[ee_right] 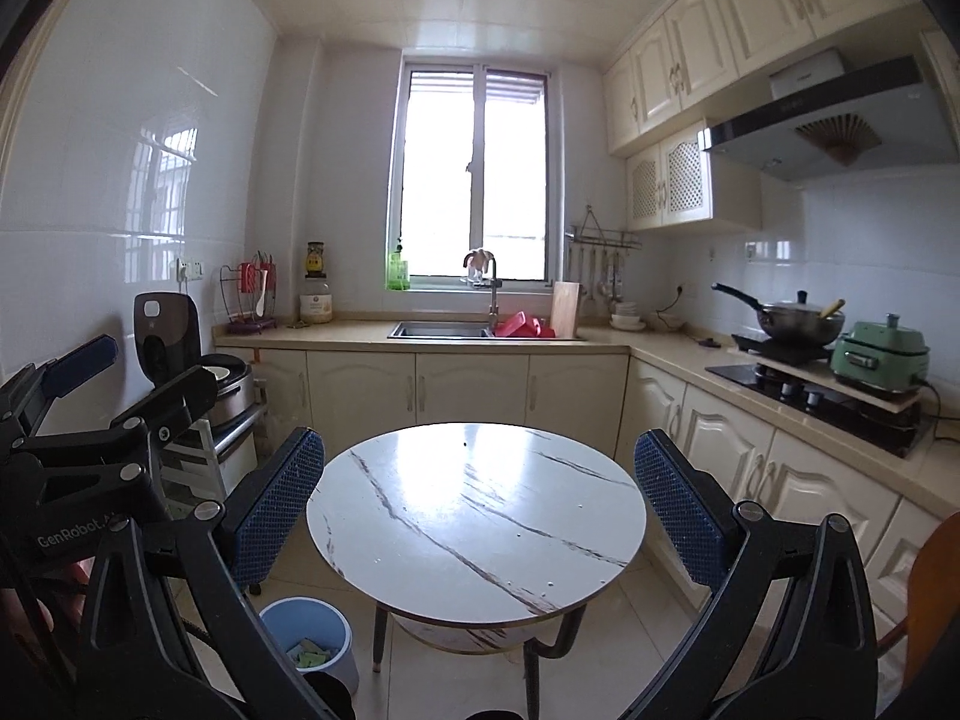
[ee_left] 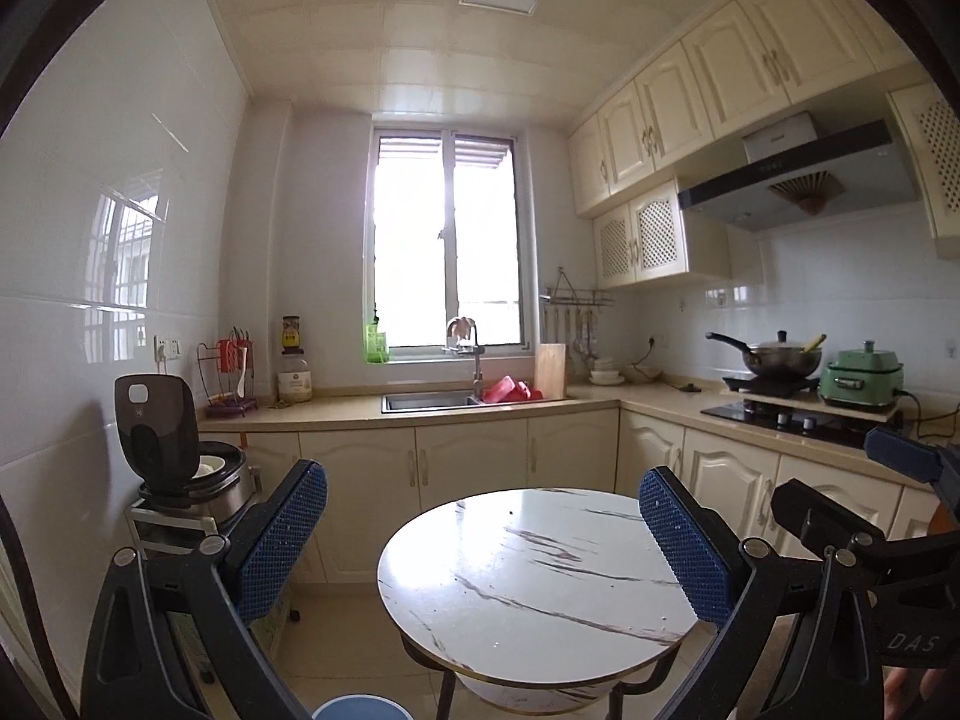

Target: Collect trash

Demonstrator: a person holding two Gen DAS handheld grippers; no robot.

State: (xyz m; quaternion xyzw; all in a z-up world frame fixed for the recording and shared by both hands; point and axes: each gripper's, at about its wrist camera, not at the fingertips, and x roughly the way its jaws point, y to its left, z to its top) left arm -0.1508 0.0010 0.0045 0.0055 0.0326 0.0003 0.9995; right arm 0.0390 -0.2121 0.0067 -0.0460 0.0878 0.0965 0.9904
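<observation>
A light blue trash bin (ee_right: pixel 312 639) stands on the floor left of the round marble table (ee_right: pixel 474 516); green scraps (ee_right: pixel 309 655) lie inside it. Its rim also shows at the bottom of the left wrist view (ee_left: pixel 360 708). The table top (ee_left: pixel 528 576) is bare. My left gripper (ee_left: pixel 483 534) is open and empty, raised above the table's near edge. My right gripper (ee_right: pixel 474 510) is open and empty, held above the table. The right gripper shows at the right of the left wrist view (ee_left: pixel 864 516), and the left gripper at the left of the right wrist view (ee_right: pixel 90 408).
An open rice cooker (ee_right: pixel 198 366) sits on a rack at the left wall. A counter with a sink (ee_right: pixel 441 330) runs along the back wall. A stove with a pan (ee_right: pixel 792 318) and a green cooker (ee_right: pixel 882 354) stand at the right. An orange chair back (ee_right: pixel 930 594) is at far right.
</observation>
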